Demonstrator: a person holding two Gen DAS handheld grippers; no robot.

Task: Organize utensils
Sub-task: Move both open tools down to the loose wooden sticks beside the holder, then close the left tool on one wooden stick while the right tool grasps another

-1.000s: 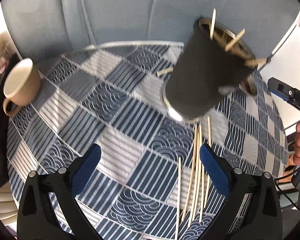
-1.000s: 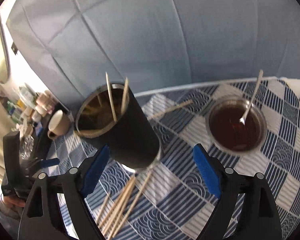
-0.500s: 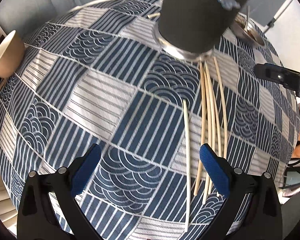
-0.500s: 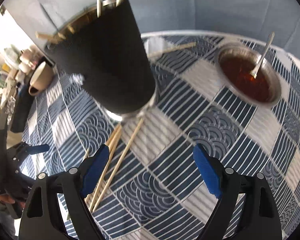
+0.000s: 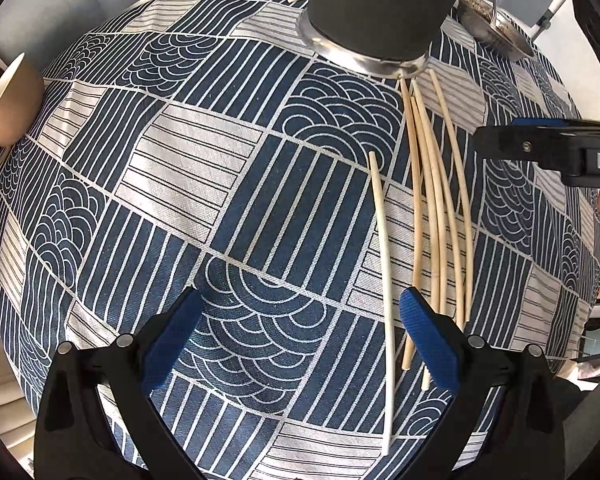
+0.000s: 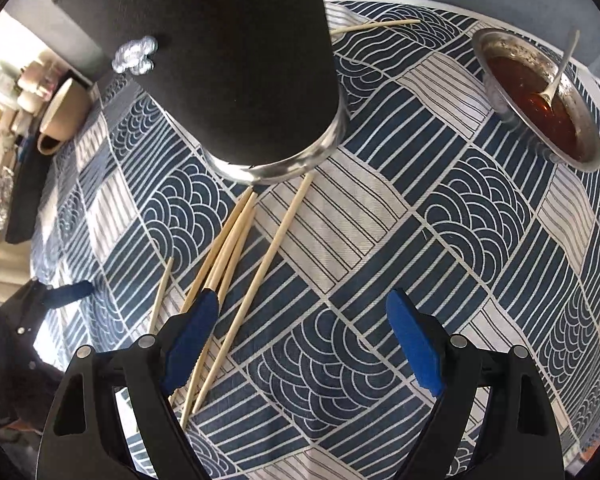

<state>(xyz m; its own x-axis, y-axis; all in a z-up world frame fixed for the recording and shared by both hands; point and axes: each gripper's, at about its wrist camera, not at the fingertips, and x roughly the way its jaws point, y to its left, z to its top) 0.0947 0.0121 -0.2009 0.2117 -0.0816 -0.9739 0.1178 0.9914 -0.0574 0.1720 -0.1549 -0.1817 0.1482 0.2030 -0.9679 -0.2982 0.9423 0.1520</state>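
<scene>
Several pale wooden chopsticks (image 5: 436, 200) lie in a loose bundle on the blue-and-white patterned tablecloth (image 5: 220, 184), with one separate chopstick (image 5: 384, 248) to their left. They also show in the right wrist view (image 6: 236, 248). A tall black utensil holder (image 5: 380, 4) with a metal base stands just beyond them; it also shows in the right wrist view (image 6: 228, 64). My left gripper (image 5: 300, 340) is open and empty, low over the cloth, its right finger beside the bundle. My right gripper (image 6: 300, 340) is open and empty, its left finger over the chopstick ends.
A metal bowl of red sauce with a spoon (image 6: 540, 88) stands at the right. One stray chopstick (image 6: 376, 24) lies behind the holder. A beige mug (image 5: 8, 108) sits at the table's left edge. The right gripper shows in the left wrist view (image 5: 548, 148).
Both grippers have dropped down toward the table and closer to the chopsticks. The holder now fills the top of both views. Both grippers stayed open.
</scene>
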